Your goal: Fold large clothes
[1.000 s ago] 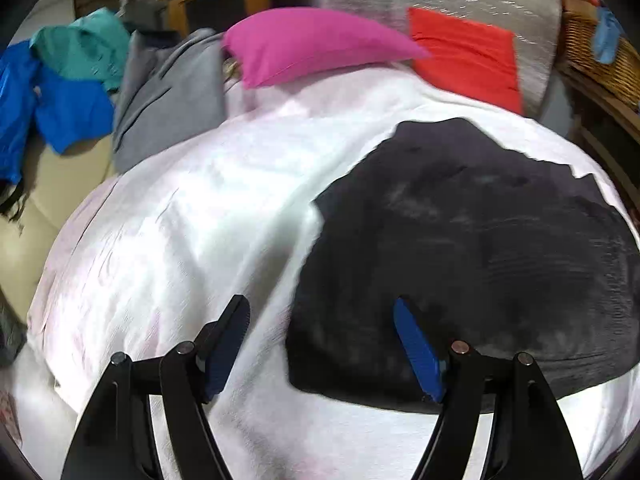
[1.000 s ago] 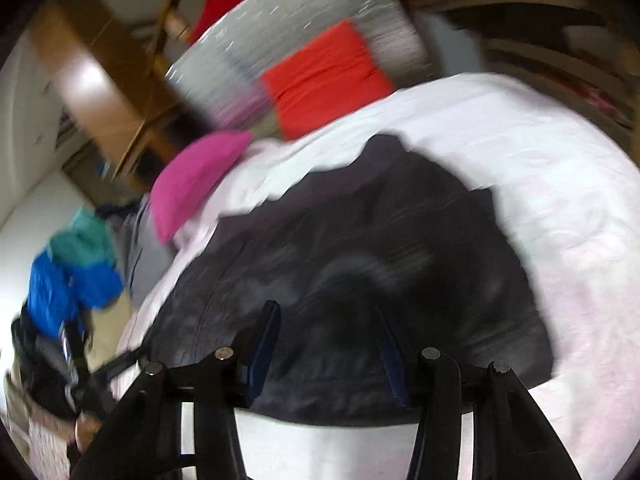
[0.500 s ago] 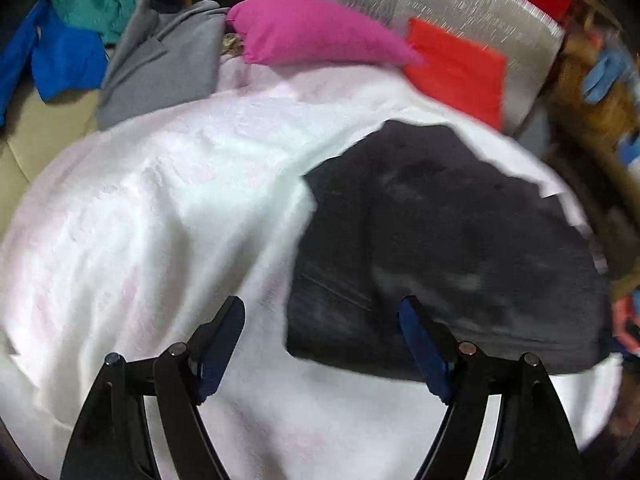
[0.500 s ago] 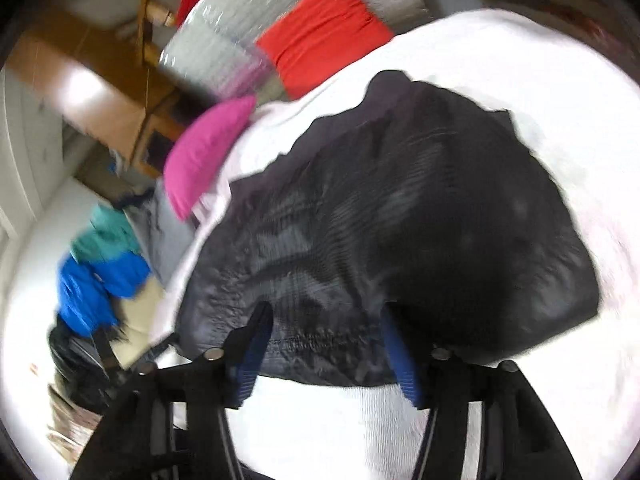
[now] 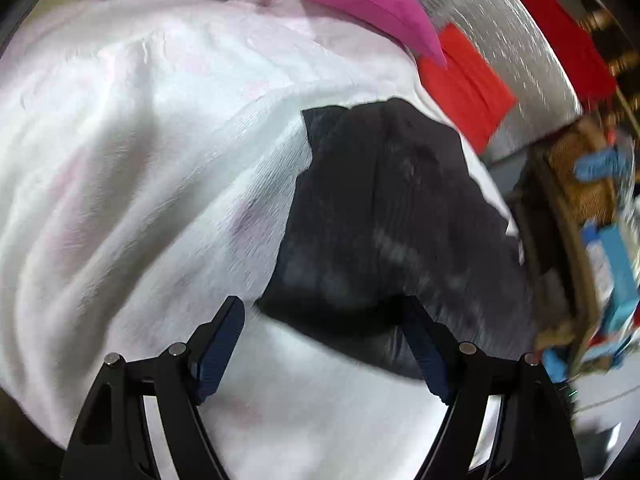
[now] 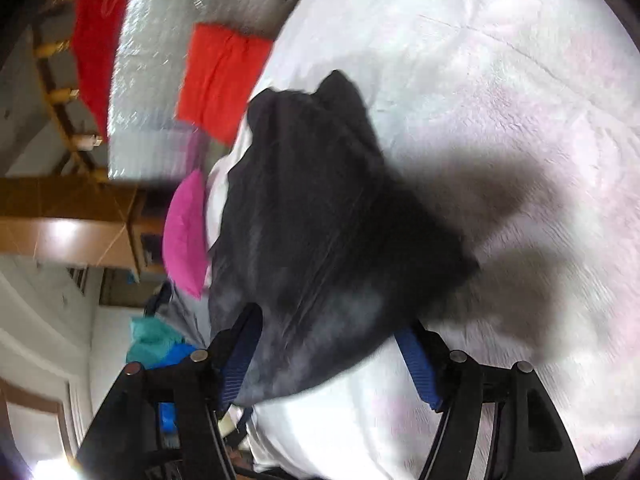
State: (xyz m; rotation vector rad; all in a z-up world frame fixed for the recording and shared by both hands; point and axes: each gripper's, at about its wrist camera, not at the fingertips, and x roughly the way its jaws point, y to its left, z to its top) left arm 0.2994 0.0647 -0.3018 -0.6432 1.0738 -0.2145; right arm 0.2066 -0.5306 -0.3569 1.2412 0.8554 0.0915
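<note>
A black garment [image 5: 384, 220] lies folded on a white bed cover [image 5: 140, 160]. My left gripper [image 5: 320, 320] is open, its jaws spread wide just above the garment's near left corner. In the right wrist view the same black garment [image 6: 320, 220] fills the middle, and its near edge sits between the open jaws of my right gripper [image 6: 332, 336]. Whether the fingers touch the cloth cannot be told. The view is rolled and blurred.
A pink pillow [image 5: 360, 4] and a red cushion [image 5: 464, 84] lie at the head of the bed against a silver padded panel [image 5: 500, 32]. A wicker shelf [image 5: 580, 200] stands at the right. Wooden furniture [image 6: 68, 216] and teal and blue clothes [image 6: 156, 344] are beyond the bed.
Both grippers have swung and come closer to the garment's near edge. The right wrist view has rolled strongly. The garment looks narrower than before. Both jaws stay open.
</note>
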